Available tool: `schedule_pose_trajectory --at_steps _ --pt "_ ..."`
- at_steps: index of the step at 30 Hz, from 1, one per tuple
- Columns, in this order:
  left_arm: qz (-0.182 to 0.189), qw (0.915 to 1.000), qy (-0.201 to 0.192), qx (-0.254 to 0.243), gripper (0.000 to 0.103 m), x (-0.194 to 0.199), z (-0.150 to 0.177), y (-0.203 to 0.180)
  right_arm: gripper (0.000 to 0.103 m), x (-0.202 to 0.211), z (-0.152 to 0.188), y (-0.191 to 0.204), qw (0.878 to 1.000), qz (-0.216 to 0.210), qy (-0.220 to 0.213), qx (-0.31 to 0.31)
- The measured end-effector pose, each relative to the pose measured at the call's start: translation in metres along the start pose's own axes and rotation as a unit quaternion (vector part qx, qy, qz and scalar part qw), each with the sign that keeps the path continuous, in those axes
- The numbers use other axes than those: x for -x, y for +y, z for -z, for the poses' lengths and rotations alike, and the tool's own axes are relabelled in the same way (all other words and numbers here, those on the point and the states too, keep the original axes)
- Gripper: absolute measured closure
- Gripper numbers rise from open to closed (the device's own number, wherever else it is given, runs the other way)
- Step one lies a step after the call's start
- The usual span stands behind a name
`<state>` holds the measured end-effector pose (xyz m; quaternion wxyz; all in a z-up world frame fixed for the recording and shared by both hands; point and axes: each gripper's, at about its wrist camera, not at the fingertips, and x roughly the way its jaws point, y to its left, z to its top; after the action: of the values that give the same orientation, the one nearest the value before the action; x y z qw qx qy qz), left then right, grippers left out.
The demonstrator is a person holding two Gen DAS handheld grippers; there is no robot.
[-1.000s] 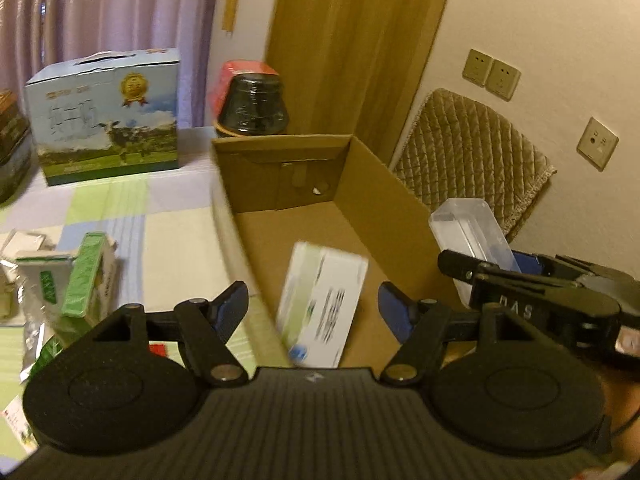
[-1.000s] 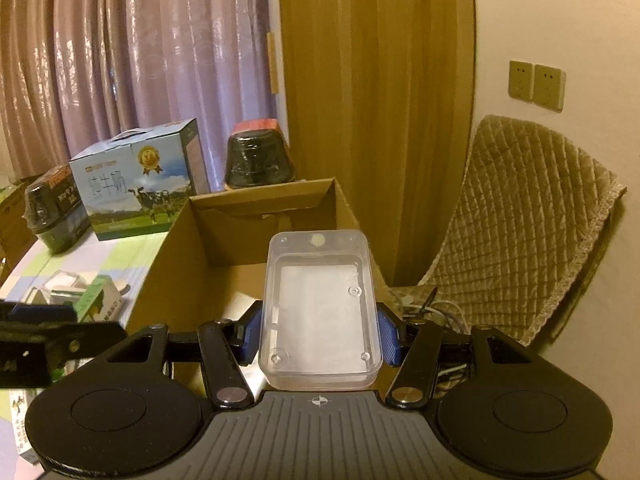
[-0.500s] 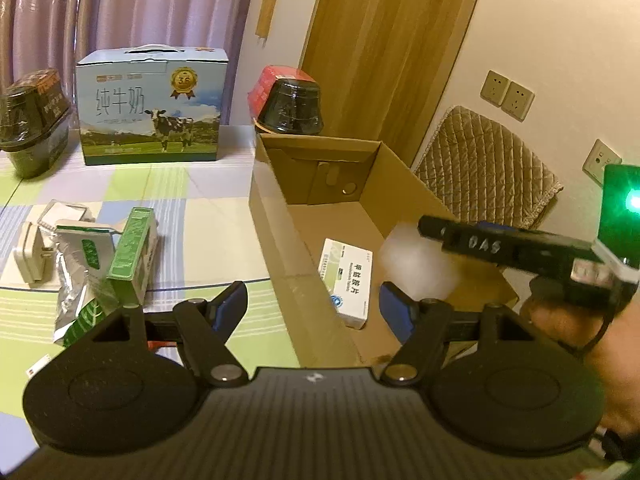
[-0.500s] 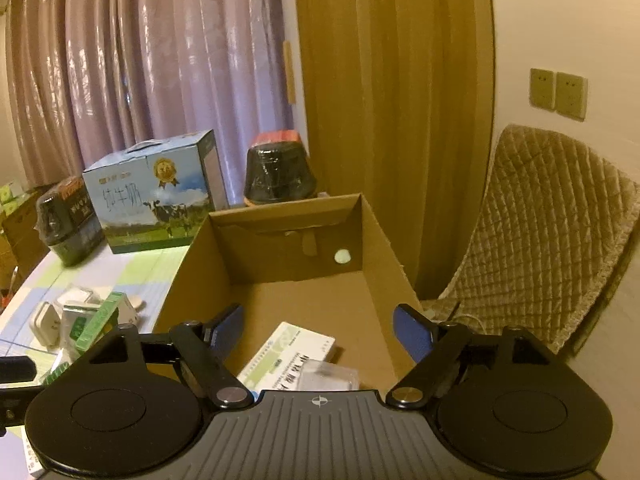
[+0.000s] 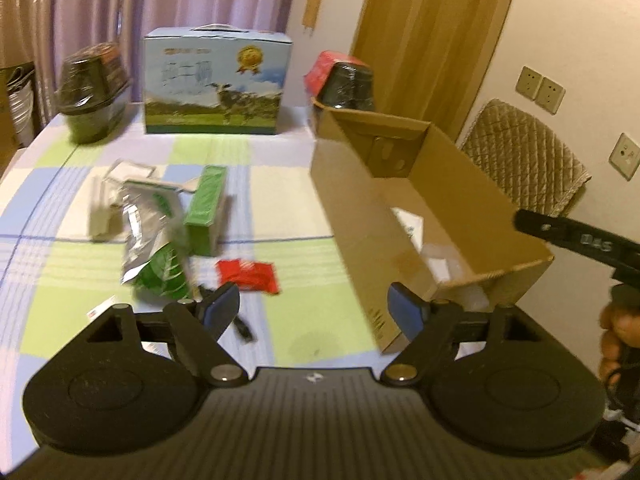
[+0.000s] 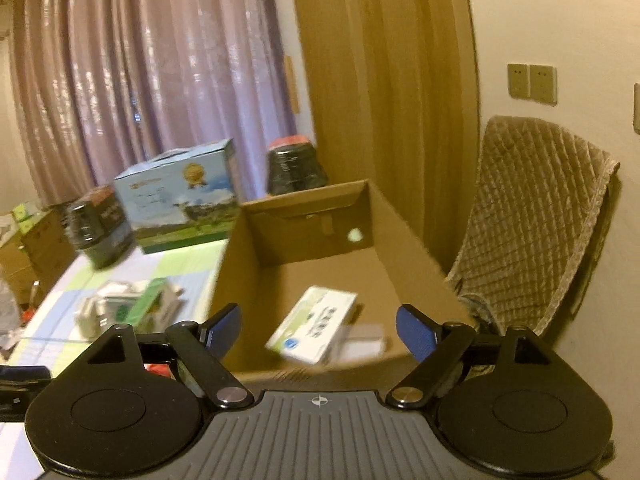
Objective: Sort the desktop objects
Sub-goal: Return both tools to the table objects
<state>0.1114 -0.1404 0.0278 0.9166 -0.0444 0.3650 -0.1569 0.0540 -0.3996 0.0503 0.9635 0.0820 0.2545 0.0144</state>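
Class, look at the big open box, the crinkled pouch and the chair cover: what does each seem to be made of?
Open box: corrugated cardboard, matte brown, folded flaps. Crinkled pouch: probably metallised foil, shiny silver with creases. Chair cover: quilted fabric, soft beige, stitched diamond pattern.

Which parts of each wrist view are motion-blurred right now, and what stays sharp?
Left wrist view: table clutter smeared, foil pouch and green carton; left gripper crisp. Right wrist view: white medicine box and cardboard box rim streaked; right gripper sharp.
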Motion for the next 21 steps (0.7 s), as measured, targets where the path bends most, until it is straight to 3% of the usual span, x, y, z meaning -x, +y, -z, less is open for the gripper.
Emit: schedule_pose_trajectory --at_steps 13,21 --pt "-0.093 0.9945 0.018 0.044 0.016 0.049 0.056 0.089 0.019 0.013 0.059 0.069 0.994 -0.068 0.071 0.040" --pt "-0.105 0.9919 0.025 0.067 0.015 0.055 0.070 0.111 0.019 0.009 0.076 0.087 0.990 -0.081 0.089 0.073"
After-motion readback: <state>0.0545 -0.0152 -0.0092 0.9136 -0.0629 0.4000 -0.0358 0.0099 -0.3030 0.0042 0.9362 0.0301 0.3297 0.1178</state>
